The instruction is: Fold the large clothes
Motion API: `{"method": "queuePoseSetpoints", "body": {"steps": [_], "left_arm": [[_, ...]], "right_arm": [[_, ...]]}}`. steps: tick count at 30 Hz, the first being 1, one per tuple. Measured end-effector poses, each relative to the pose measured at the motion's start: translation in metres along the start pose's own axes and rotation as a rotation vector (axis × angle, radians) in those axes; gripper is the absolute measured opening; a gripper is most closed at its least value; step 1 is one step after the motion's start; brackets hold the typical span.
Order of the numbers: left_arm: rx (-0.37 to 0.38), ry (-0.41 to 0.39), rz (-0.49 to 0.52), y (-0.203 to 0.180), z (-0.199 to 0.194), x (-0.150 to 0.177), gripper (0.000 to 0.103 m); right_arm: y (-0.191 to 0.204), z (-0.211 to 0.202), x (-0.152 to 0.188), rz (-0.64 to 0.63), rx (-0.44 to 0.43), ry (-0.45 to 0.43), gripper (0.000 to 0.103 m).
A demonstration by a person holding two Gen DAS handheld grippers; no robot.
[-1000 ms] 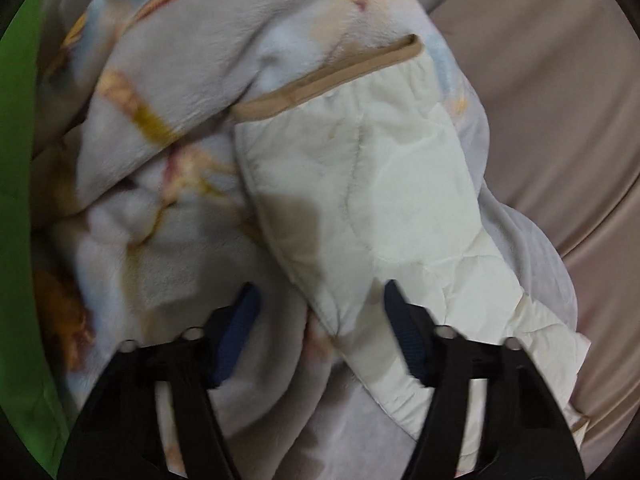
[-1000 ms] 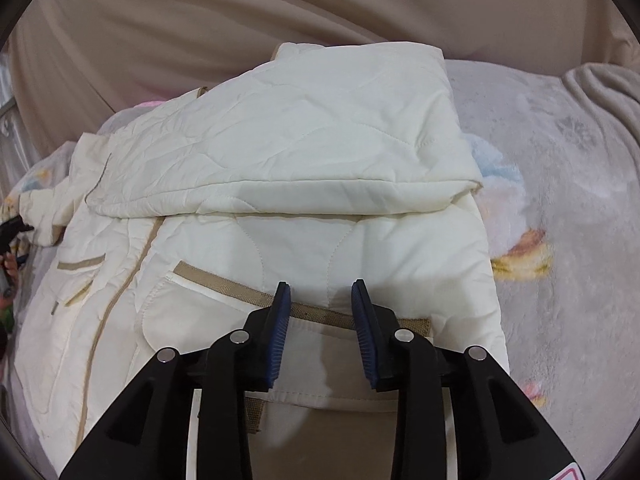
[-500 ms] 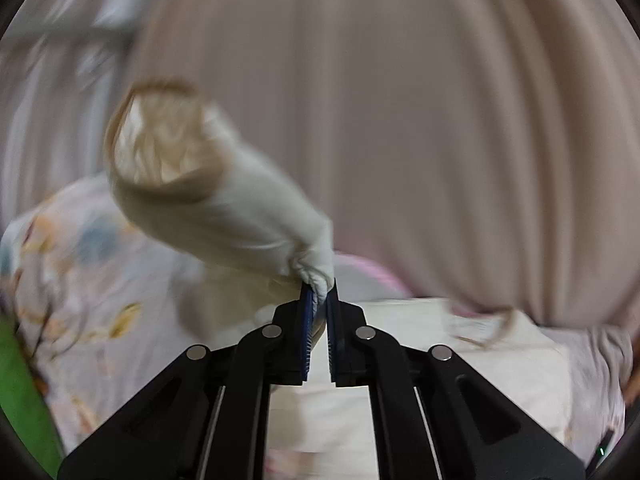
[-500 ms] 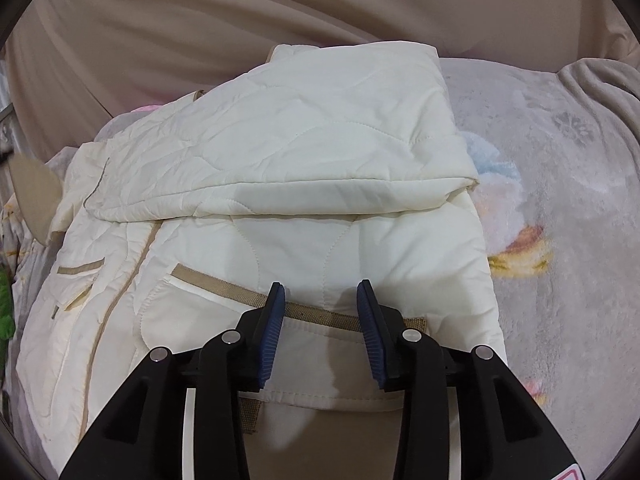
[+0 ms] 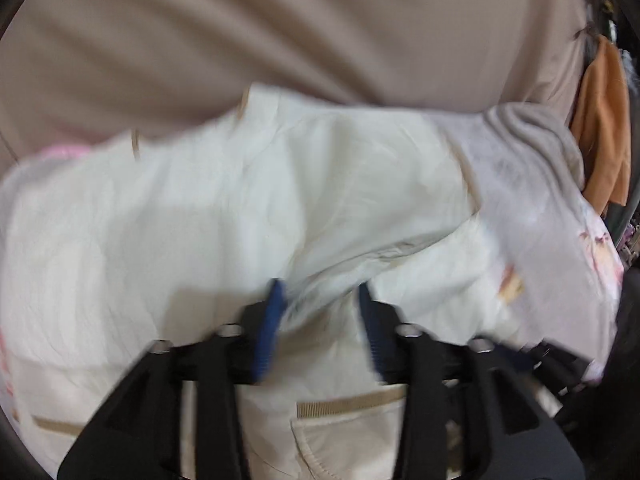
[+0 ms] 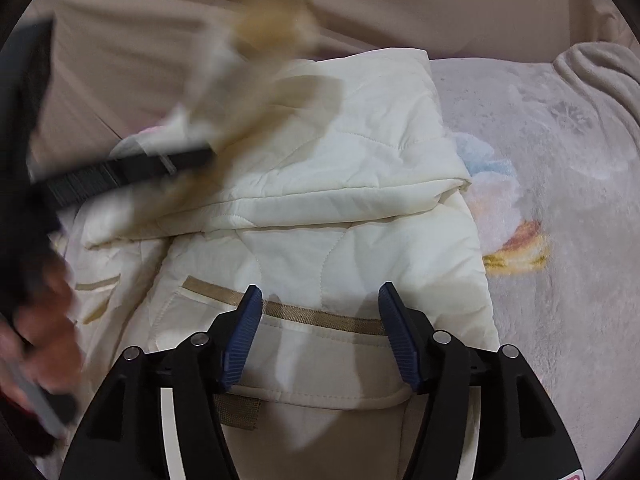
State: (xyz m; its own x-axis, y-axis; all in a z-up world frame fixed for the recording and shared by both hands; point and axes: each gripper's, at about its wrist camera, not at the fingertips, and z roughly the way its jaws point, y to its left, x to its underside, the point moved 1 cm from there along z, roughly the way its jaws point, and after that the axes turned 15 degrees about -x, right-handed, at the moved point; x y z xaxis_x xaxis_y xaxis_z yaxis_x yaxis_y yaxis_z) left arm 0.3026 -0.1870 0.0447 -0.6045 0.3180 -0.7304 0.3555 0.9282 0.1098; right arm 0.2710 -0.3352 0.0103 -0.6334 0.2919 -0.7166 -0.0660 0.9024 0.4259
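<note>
The jacket (image 6: pixel 320 200), cream and quilted with tan trim, lies spread on a pale printed blanket (image 6: pixel 560 200) with a beige curtain (image 6: pixel 360 4) behind it. Its far part is folded over toward the near side, making a thick fold edge across the middle.

The right gripper (image 6: pixel 320 328) hovers over the near part of the jacket, above a tan-edged pocket (image 6: pixel 320 344). Its jaws stand wide apart with only flat cloth showing between the blue pads (image 6: pixel 242 340); they hold nothing.

The left gripper (image 5: pixel 318 328) is blurred. Its jaws are parted, less widely than the right's, and a ridge of jacket cloth runs up between the pads (image 5: pixel 270 332). Whether that cloth touches them or is loose, I cannot tell. In the right wrist view this gripper shows as a dark blurred bar at the left, with a smeared cream sleeve (image 6: pixel 248 80) and its tan cuff above the fold. An orange garment (image 5: pixel 600 128) hangs at the far right.
</note>
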Motion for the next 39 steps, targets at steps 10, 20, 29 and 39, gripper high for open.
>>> {"method": "queuePoseSetpoints", "body": {"steps": [10,20,29,39], "left_arm": [[0.059,0.006,-0.336,0.169,-0.036,0.026,0.088],[0.079,0.203,-0.857,0.322,0.012,0.076,0.086],[-0.110,0.073,-0.679,0.315,-0.010,0.033,0.029],[-0.231,0.083,-0.525,0.278,0.027,0.049,0.023]], "right_arm": [[-0.013,-0.021,-0.002,0.076,-0.065,-0.100,0.066],[0.000,0.001,-0.072,0.117,-0.080,-0.080,0.071],[0.059,0.000,-0.114,-0.008,-0.235,-0.169,0.006],[-0.028,0.060,-0.075,0.113,-0.045,0.001,0.003]]}}
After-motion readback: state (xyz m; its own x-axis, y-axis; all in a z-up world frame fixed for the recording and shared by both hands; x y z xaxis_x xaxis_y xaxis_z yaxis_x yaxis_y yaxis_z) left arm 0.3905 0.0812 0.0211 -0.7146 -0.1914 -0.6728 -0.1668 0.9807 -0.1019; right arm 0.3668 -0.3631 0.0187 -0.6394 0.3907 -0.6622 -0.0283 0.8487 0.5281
